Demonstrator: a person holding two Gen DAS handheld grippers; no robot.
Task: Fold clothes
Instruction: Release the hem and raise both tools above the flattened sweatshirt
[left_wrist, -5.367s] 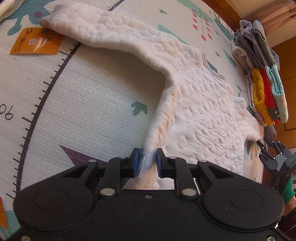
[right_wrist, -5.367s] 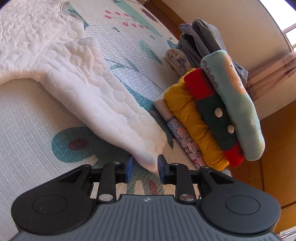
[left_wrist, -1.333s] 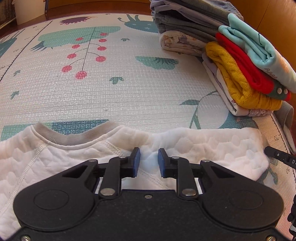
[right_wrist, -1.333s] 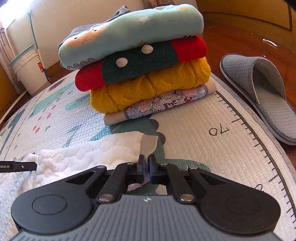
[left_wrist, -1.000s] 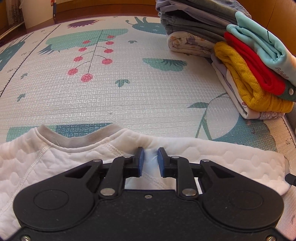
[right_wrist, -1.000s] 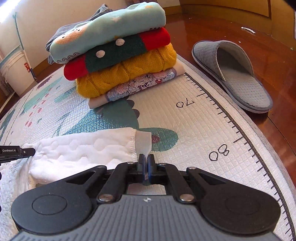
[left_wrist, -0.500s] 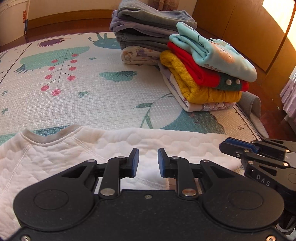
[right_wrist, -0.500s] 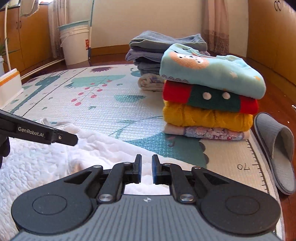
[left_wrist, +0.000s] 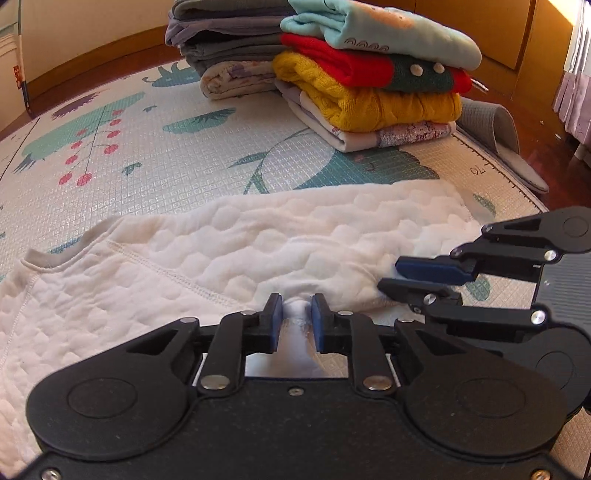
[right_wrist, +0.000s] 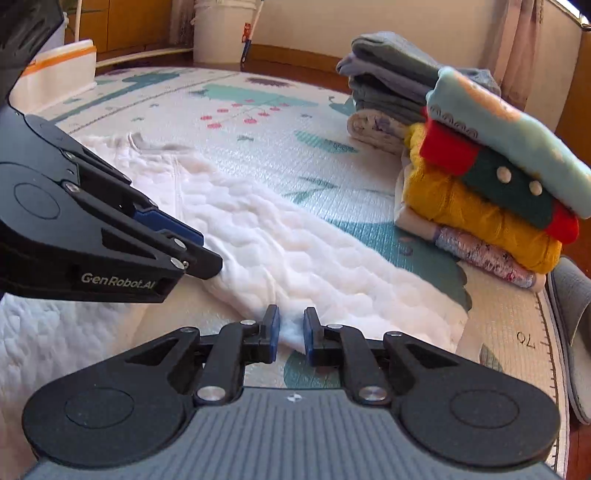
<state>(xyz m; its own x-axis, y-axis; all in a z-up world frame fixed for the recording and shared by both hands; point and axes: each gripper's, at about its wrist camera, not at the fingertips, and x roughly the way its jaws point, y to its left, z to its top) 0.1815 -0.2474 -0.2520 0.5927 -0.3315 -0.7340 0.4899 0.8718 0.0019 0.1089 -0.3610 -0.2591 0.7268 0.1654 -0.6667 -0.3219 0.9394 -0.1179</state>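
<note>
Sweater spread on the play mat, both your grippers at its sleeve.

Your play mat carries the white quilted sweater — its sleeve is folded across the front, near the stack of folded clothes, with a grey slipper beyond. Your left gripper pinches a bunch of white fabric at the sleeve's near edge; your right gripper stands narrowly parted — sleeve cloth sits between its fingers, a firm grip cannot be told.

A grey fabric slipper lies on the brown wooden floor beside the patterned foam play mat; a white plastic bucket stands behind.
</note>
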